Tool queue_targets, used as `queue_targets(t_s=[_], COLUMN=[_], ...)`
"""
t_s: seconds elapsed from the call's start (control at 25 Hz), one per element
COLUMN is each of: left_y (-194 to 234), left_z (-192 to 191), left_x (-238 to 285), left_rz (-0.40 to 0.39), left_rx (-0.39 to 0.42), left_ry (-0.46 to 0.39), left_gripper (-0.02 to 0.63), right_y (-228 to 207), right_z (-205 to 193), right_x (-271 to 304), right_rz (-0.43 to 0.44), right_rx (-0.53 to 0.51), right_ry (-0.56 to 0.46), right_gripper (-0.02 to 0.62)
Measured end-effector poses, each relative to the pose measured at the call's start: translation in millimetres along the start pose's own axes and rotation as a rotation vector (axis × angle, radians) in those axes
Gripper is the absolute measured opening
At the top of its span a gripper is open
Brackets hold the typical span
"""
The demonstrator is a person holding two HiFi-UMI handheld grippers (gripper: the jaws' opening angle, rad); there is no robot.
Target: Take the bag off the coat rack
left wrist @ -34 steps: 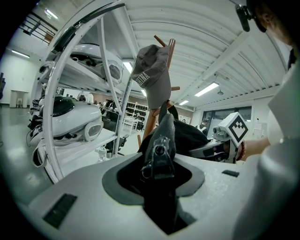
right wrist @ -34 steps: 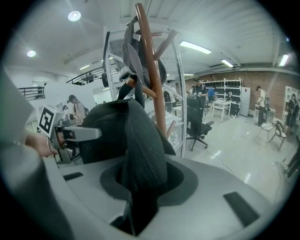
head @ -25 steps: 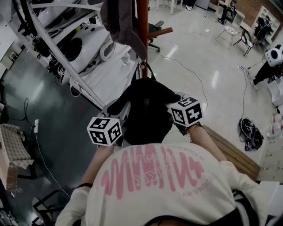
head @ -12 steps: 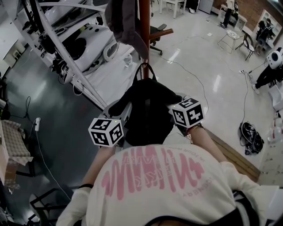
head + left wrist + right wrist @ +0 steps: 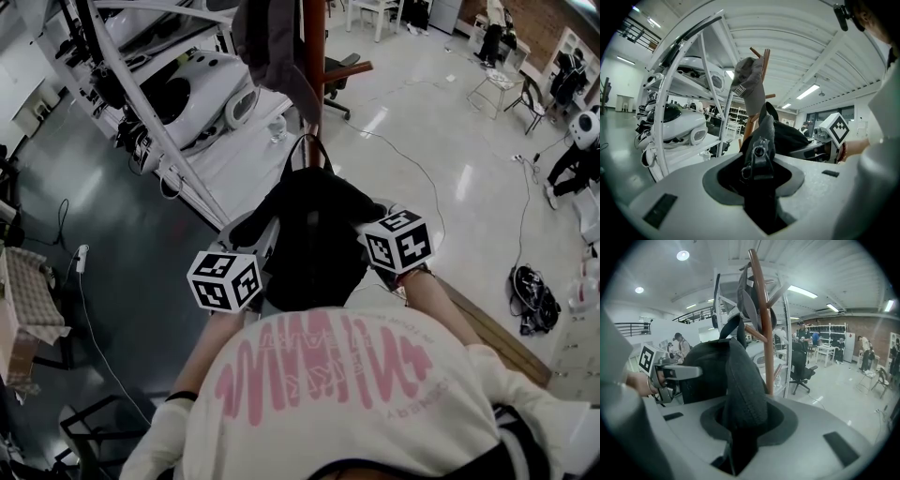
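A black bag (image 5: pixel 314 234) hangs by its strap loop (image 5: pixel 309 150) from the brown wooden coat rack (image 5: pixel 312 84), between my two grippers. My left gripper (image 5: pixel 261 246) is shut on the bag's left side. In the left gripper view the black fabric and a zipper pull (image 5: pixel 758 151) sit pinched in the left gripper (image 5: pixel 759 157). My right gripper (image 5: pixel 364 225) is shut on the bag's right side, and a thick fold of the bag (image 5: pixel 740 385) fills the right gripper (image 5: pixel 739 416). The strap (image 5: pixel 736 329) runs up to a peg (image 5: pixel 754 333) on the rack's pole (image 5: pixel 764 324).
A grey cap (image 5: pixel 747 84) hangs higher on the rack. White metal shelving (image 5: pixel 159 112) with white shells stands left of it. An office chair (image 5: pixel 337 70) and a floor cable (image 5: pixel 412 159) lie beyond, a wooden bench (image 5: pixel 497 328) at right. People stand far off.
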State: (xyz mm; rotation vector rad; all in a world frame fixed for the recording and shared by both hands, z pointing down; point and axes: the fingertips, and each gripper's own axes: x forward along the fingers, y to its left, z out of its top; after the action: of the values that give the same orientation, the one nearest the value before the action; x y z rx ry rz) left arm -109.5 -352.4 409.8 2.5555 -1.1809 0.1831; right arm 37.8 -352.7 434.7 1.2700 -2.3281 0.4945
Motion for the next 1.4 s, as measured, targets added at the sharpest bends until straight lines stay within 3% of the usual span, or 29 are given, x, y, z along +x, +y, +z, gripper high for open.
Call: queue_targets(t_s=[0.68, 1.4], left_y=[-12.1, -52.5], left_z=[-9.4, -30.6], left_x=[-14.3, -37.1], left_rz=[0.029, 0.059], left_rx=[-0.016, -0.026], left_ry=[0.005, 0.003], left_gripper=[0.124, 0.121], right_y=[8.1, 15.2], right_z=[-10.3, -39.6], right_x=[-10.1, -43.3], right_rz=[0.033, 0.069], right_rx=[-0.017, -0.033], right_ry=[0.006, 0.038], right_gripper=[0.089, 0.091])
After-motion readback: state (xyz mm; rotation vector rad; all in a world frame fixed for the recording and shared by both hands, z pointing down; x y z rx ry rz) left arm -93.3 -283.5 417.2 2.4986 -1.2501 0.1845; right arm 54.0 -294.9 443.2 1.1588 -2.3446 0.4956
